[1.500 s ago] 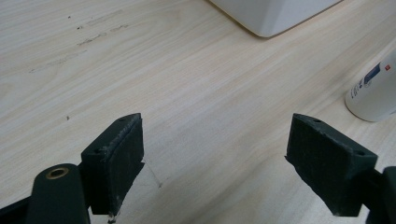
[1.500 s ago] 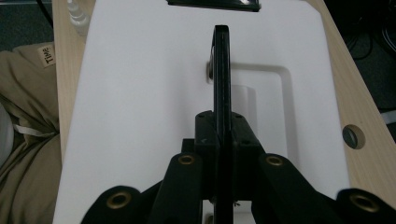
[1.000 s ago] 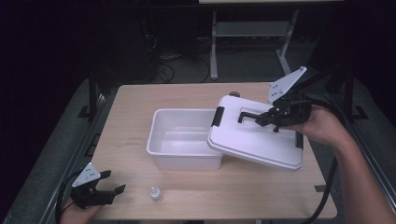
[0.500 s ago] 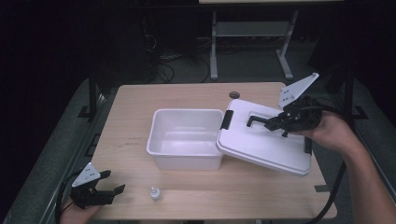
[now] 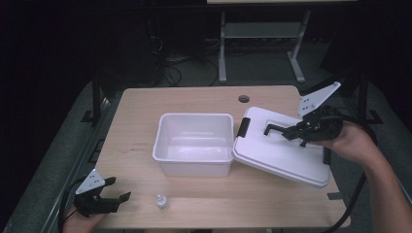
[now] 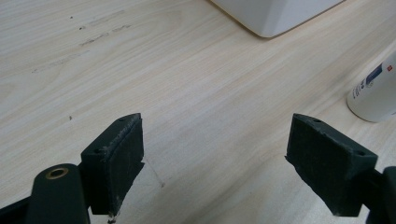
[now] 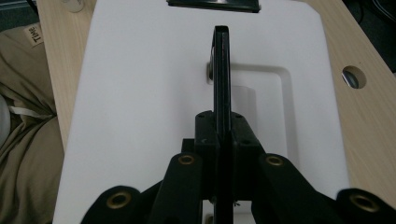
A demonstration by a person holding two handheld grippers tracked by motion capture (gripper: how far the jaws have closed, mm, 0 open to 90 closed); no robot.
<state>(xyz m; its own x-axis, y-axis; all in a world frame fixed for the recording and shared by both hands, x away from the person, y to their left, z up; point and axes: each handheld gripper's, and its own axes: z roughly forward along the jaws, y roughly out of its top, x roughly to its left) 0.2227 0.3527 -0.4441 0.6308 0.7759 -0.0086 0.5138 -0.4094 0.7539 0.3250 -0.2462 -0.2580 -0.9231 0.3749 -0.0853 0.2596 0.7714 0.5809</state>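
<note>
Lid (image 5: 282, 153) is off the tub (image 5: 193, 143); your right claw (image 5: 291, 132) grips its handle (image 7: 221, 70), lid not yet released. Left claw (image 5: 114, 198) idles agape on the bench (image 5: 136, 121).

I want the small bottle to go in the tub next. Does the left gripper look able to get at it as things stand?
Probably yes. The left gripper sits open at the table's near edge, and the small white bottle stands just beside it, with bare tabletop between them. The right gripper is busy, shut on the lid's handle.
</note>
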